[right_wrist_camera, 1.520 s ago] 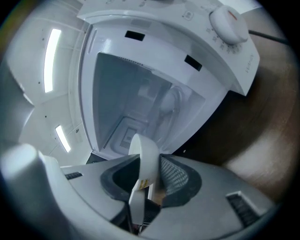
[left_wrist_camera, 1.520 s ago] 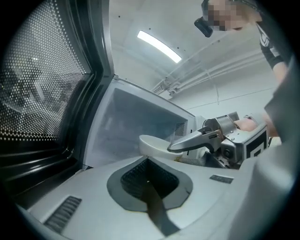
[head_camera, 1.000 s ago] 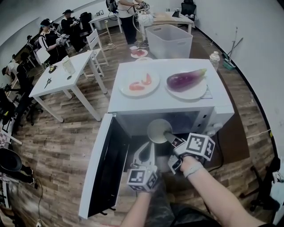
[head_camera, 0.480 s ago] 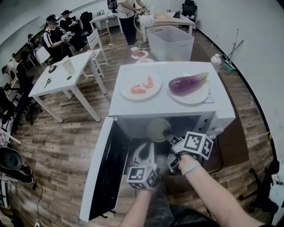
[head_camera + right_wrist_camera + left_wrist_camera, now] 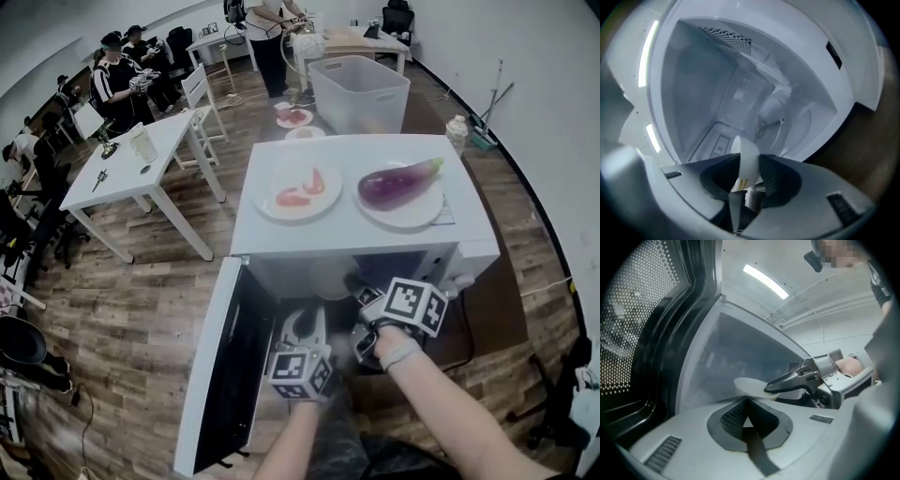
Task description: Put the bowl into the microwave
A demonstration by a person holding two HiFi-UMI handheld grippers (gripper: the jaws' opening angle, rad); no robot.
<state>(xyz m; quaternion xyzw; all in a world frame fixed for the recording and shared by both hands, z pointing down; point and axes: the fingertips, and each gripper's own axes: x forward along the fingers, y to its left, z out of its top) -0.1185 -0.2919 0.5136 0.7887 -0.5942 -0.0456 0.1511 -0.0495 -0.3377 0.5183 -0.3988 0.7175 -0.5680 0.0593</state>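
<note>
Holding the bowl (image 5: 330,277) by its rim, our right gripper (image 5: 356,284) is clamped at the microwave (image 5: 349,225) mouth, frame centre; our left gripper (image 5: 308,323) is pinched empty. Next we should ease it inside and let go.
</note>
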